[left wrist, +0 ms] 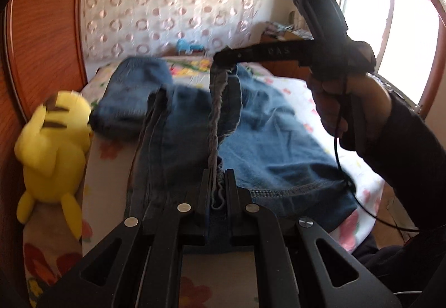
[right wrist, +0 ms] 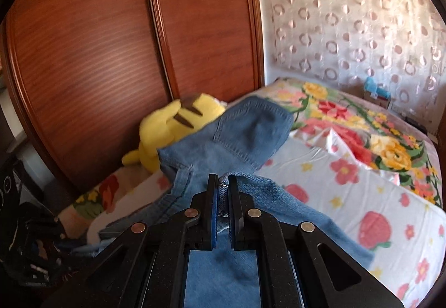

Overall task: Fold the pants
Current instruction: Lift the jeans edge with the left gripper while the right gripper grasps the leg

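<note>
Spread across the bed (right wrist: 348, 196) under a flower-printed sheet: blue denim pants (left wrist: 273, 146), partly lifted, partly lying on the sheet. Rising from the bed in two pinched ridges, one ridge per pair of tongs. On the far side of the bed from the tongs, a patterned curtain (left wrist: 172, 1); along the bed's left edge, a reddish wooden wardrobe (right wrist: 97, 57). Against that same edge of the bed, a yellow plush toy (left wrist: 55, 146), just beside the denim's folded far end (touching or not, hard to say through the blur).

Left tongs (left wrist: 217, 182) clenched on a bunched hem or seam of the pants, fabric squeezed between the two fingers and running away over the bed. Right tongs (left wrist: 223, 58) likewise clamped on denim, held above the bed by a hand (left wrist: 334, 101) in a dark sleeve; in the right wrist view, cloth gripped between the fingers (right wrist: 221, 185), the rest of the pants draping down towards the plush toy.
</note>
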`<state>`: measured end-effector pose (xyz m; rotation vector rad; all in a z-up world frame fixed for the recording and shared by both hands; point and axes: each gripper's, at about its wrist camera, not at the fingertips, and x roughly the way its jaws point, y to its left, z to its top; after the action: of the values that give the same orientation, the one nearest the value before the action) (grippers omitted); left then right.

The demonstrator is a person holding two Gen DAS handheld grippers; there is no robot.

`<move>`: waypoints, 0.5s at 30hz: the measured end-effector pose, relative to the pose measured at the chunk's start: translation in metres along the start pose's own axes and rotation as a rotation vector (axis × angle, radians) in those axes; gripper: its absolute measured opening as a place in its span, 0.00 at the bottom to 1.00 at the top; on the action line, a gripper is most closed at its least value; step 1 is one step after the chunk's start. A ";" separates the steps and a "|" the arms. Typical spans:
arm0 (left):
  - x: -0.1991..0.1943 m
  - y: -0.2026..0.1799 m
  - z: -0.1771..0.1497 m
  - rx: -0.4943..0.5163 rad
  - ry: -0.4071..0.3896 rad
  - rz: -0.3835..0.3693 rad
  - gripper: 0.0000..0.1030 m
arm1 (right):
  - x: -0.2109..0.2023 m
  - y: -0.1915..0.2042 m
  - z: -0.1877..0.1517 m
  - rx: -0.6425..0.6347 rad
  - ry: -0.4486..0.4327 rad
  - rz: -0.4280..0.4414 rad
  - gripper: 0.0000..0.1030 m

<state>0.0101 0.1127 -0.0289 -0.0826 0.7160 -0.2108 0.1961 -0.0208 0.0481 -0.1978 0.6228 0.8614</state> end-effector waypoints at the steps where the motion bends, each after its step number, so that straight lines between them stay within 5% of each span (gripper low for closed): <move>1: 0.005 0.001 -0.004 -0.003 0.010 0.024 0.09 | 0.009 0.000 0.003 0.002 0.015 -0.004 0.06; 13: 0.018 0.008 -0.017 -0.033 0.044 0.049 0.12 | 0.039 0.018 0.017 -0.021 0.068 -0.031 0.06; 15: 0.017 0.009 -0.016 -0.032 0.043 0.059 0.16 | 0.037 0.017 0.019 -0.010 0.066 -0.026 0.14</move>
<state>0.0130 0.1176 -0.0530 -0.0880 0.7636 -0.1448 0.2090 0.0220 0.0429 -0.2440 0.6762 0.8353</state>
